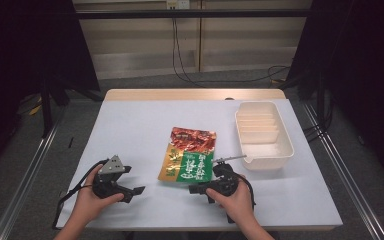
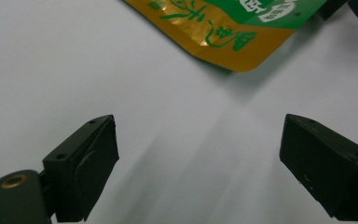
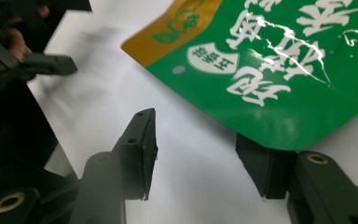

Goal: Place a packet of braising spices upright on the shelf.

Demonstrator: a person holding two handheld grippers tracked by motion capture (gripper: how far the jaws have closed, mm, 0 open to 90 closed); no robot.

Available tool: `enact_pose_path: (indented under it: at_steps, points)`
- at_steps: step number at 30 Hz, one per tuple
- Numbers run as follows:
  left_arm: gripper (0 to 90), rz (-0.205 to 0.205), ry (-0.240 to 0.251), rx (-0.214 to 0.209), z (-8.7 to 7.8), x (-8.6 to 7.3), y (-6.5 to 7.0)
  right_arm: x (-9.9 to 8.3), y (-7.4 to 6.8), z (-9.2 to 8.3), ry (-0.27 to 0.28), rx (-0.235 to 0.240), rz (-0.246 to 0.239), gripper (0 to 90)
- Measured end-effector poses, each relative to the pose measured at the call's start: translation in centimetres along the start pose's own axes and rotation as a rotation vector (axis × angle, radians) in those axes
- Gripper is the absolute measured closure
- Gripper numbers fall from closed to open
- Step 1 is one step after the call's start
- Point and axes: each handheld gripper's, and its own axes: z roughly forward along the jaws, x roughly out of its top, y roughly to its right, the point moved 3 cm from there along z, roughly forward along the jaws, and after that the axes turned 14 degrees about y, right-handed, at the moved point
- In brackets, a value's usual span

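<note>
A flat snack pouch (image 1: 190, 155), red at its far end and green and gold near me, lies mid-table on the pale cover. My right gripper (image 1: 202, 182) sits at the pouch's near right corner. In the right gripper view its jaws (image 3: 193, 128) stand open, and the pouch's green corner (image 3: 279, 79) overlaps the tip of the right-hand jaw without being pinched. My left gripper (image 1: 134, 180) rests low on the cover left of the pouch. Its jaws (image 2: 198, 121) are wide open on bare cover, with the pouch's gold corner (image 2: 233, 51) farther ahead.
A white ribbed tray (image 1: 280, 155) stands right of the pouch, near the table's right edge. A thin metal rod (image 1: 230, 159) lies between the tray and my right gripper. The left hand and its gripper (image 3: 46, 65) appear at the upper left of the right gripper view.
</note>
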Motion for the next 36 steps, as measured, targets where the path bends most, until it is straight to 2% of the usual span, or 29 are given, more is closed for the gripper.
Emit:
enact_pose_path:
  at_steps: [1, 3, 4, 5, 9, 10, 14, 18, 20, 25, 27, 31, 36]
  points:
    - [13.1, 0.0, -0.005, -0.008, 0.0, 0.0, 0.0, 0.2, -0.1, -0.1, 0.023, 0.0, 0.023, 49.4]
    - [13.3, 0.005, -0.01, 0.003, 0.0, 0.0, -0.1, 0.3, -0.1, -0.1, 0.03, -0.003, 0.032, 50.0]
    - [13.4, -0.001, -0.004, 0.003, 0.0, 0.0, -0.1, 0.4, 0.0, 0.0, 0.041, 0.005, 0.056, 50.2]
    - [13.4, 0.007, -0.018, 0.007, -0.2, 0.0, -0.2, 0.4, 0.0, 0.1, 0.04, 0.006, 0.066, 50.1]
    - [13.4, 0.01, -0.015, 0.012, 0.0, -0.1, -0.1, 0.4, 0.0, 0.1, 0.048, 0.015, 0.076, 48.9]
    - [13.4, 0.011, -0.027, 0.01, 0.0, -0.1, -0.1, 0.4, 0.0, 0.0, 0.052, 0.017, 0.084, 48.2]
    - [13.3, 0.017, -0.026, 0.008, 0.0, -0.1, -0.1, 0.6, 0.2, -0.2, 0.063, 0.001, 0.111, 45.3]
    - [13.3, 0.013, -0.02, 0.014, 0.0, -0.1, -0.1, 0.7, 0.5, -0.3, 0.072, 0.011, 0.141, 41.9]
    - [13.2, 0.003, -0.018, 0.019, 0.1, -0.2, 0.0, 0.7, 0.5, -0.3, 0.074, 0.02, 0.149, 39.1]
    - [12.9, 0.017, -0.031, 0.02, 0.0, -0.2, -0.1, 0.8, 0.4, -0.4, 0.082, 0.029, 0.164, 36.3]
    - [12.9, 0.011, -0.027, 0.023, 0.0, -0.2, -0.1, 0.8, 0.7, -0.3, 0.082, 0.003, 0.167, 39.3]
    - [12.8, 0.011, -0.025, 0.023, 0.0, -0.2, -0.1, 0.8, 1.1, -0.3, 0.085, -0.011, 0.191, 42.1]
    - [12.8, 0.016, -0.023, 0.033, 0.1, -0.2, -0.1, 0.8, 0.8, -0.4, 0.087, 0.011, 0.196, 35.9]
